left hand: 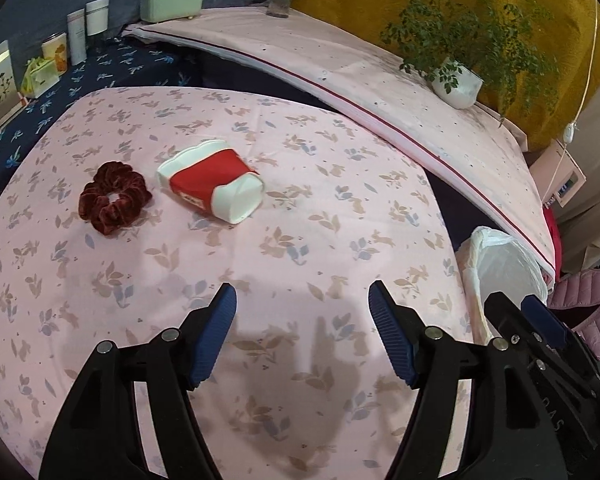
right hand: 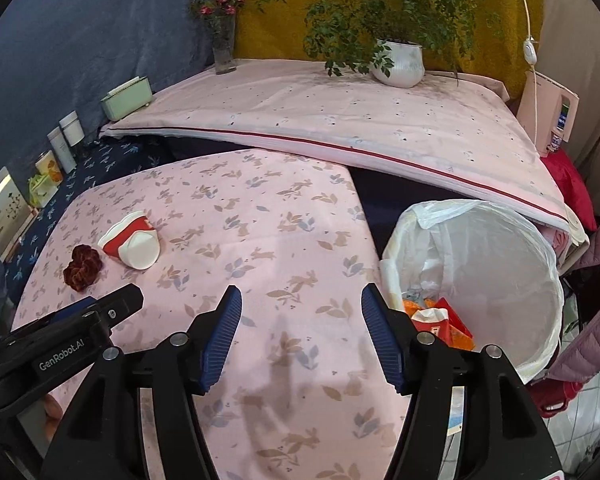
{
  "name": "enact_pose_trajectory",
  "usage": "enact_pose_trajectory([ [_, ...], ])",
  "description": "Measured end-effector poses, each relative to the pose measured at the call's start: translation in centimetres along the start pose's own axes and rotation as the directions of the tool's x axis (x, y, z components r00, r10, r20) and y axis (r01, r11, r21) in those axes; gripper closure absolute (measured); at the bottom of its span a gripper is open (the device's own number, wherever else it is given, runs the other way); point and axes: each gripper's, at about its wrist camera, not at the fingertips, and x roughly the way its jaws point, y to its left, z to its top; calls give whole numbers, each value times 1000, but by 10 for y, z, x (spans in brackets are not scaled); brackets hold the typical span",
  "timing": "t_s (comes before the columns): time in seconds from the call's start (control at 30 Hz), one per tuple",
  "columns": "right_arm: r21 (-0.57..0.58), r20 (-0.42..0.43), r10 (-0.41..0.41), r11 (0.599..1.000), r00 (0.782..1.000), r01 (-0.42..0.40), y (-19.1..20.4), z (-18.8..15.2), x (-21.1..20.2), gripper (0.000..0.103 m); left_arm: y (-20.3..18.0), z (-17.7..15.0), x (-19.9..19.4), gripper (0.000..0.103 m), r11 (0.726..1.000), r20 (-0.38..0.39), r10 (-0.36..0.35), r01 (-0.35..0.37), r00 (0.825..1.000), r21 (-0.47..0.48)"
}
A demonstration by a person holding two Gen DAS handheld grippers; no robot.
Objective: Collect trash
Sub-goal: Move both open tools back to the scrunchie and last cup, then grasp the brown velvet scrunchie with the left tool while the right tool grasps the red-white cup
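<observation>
Your red-and-white paper carton (left hand: 212,180) lies on its side on the floral-clothed bench (left hand: 300,240), just beside a dark red velvet scrunchie (left hand: 114,198) on its left, with bare cloth between it and your left gripper (left hand: 302,334), whose blue fingers (left hand: 214,334) are spread and hold nothing. Your right gripper (right hand: 302,334) is likewise released and empty, the carton up and to its left. Only its view looks into the white-lined trash bin (right hand: 512,240) off the bench's right edge, holding red and orange wrappers (right hand: 440,322).
</observation>
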Motion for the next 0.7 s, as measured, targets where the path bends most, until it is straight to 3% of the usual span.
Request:
enact_pose_trajectory([
  [0.37, -69, -35, 66, 995, 997, -69, 66, 3, 21, 43, 86, 14, -1, 38, 987, 1, 108, -107, 994, -121],
  [0.7, -54, -71, 146, 987, 987, -150, 118, 26, 64, 38, 154, 50, 14, 38, 957, 4, 181, -175, 984, -230],
])
